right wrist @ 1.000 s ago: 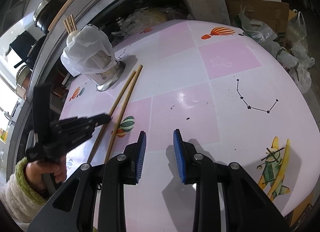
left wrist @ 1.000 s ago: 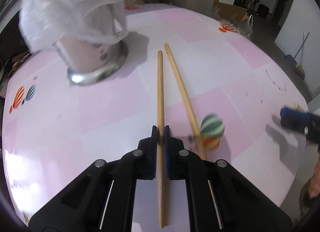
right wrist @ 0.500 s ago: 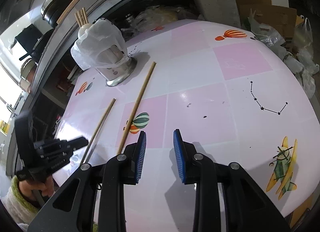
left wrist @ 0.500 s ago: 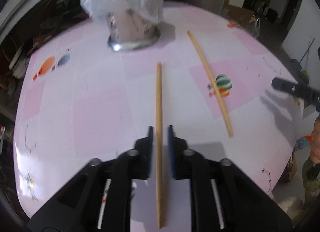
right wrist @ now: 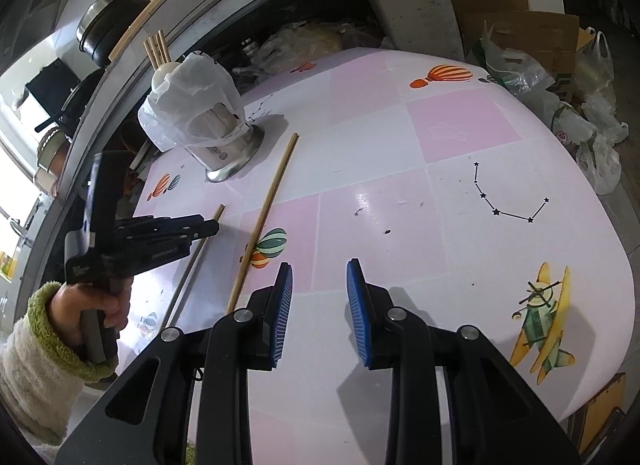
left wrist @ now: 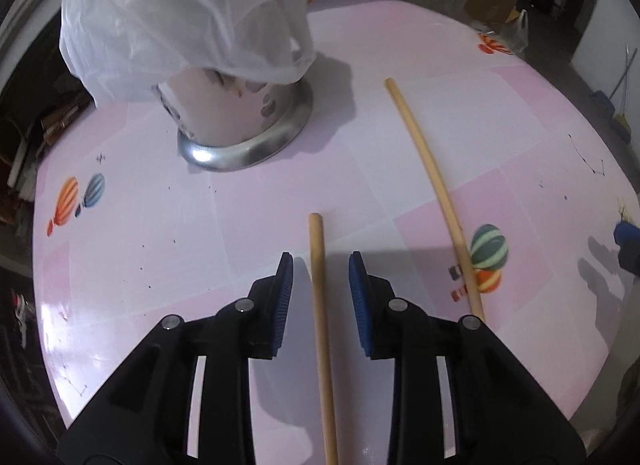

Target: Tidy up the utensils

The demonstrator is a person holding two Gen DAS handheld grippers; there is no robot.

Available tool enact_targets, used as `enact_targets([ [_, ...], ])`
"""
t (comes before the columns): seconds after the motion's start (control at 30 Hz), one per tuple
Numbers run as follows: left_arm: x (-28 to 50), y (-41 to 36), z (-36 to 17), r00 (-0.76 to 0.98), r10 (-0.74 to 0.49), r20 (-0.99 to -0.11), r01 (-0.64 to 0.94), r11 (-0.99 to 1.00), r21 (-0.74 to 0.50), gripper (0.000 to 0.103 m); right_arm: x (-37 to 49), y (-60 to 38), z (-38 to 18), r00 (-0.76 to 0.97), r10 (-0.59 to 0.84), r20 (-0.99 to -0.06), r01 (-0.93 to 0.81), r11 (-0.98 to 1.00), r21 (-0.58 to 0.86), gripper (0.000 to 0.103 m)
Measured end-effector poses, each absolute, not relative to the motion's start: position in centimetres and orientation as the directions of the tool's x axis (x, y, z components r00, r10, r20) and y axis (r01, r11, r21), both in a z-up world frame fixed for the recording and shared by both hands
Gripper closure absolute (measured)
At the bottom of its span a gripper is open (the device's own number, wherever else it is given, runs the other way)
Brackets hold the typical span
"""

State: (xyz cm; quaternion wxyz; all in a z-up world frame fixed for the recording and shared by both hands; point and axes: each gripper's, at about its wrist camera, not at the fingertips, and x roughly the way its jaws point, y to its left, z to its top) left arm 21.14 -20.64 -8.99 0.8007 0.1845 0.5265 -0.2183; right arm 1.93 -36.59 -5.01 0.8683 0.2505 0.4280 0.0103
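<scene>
A wooden chopstick (left wrist: 322, 325) lies on the pink table (left wrist: 140, 265) between the blue pads of my left gripper (left wrist: 320, 261). The jaws are opening and neither pad touches it. A second chopstick (left wrist: 432, 181) lies to its right, slanting toward the steel utensil holder (left wrist: 240, 125) under a white plastic bag (left wrist: 188, 5). From the right wrist view, the left gripper (right wrist: 208, 227) hovers over the nearer chopstick (right wrist: 196, 257), with the other chopstick (right wrist: 270, 209) beside it. My right gripper (right wrist: 319, 269) is open over the table with nothing between its fingers.
Several chopsticks (right wrist: 156, 47) stand in the bagged holder (right wrist: 228, 153). Pots (right wrist: 108, 29) sit on a counter behind the table. Plastic bags (right wrist: 592, 133) and cardboard boxes lie on the floor past the far right edge. A sleeved hand (right wrist: 100, 305) holds the left gripper.
The left gripper, shut on one chopstick, pulled it away from the other toward the near edge, then opened its jaws, leaving it on the table. The right gripper stayed put.
</scene>
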Motion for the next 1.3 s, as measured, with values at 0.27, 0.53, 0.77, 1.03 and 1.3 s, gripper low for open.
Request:
enact_targets([
  [0.27, 22.7, -20.2, -9.4, 0.327, -0.19, -0.926, 0.525, 0.851, 0.011, 0.077, 2.4, -36.4, -5.5, 0.623, 0.242, -0.744, 0.194, 0.873, 0.447, 0.075],
  [0.53, 22.7, -19.9, -9.3, 0.346, -0.204, -0.916, 0.511, 0.859, 0.002, 0.097, 2.3, -36.7, -5.8, 0.623, 0.243, -0.744, 0.206, 0.866, 0.455, 0.075],
  [0.77, 22.0, -18.9, -8.1, 0.368, -0.248, -0.896, 0.498, 0.866, -0.035, 0.097, 2.1, -36.6, -5.5, 0.625, 0.237, -0.744, 0.206, 0.869, 0.45, 0.075],
  [1.03, 19.6, -16.3, -1.3, 0.457, -0.381, -0.804, 0.506, 0.855, -0.117, 0.097, 2.0, -36.1, -5.0, 0.626, 0.229, -0.745, 0.202, 0.875, 0.439, 0.075],
  [1.3, 16.9, -11.2, 4.8, 0.559, -0.467, -0.685, 0.484, 0.855, -0.189, 0.097, 2.4, -35.2, -4.6, 0.622, 0.233, -0.748, 0.187, 0.883, 0.43, 0.075],
])
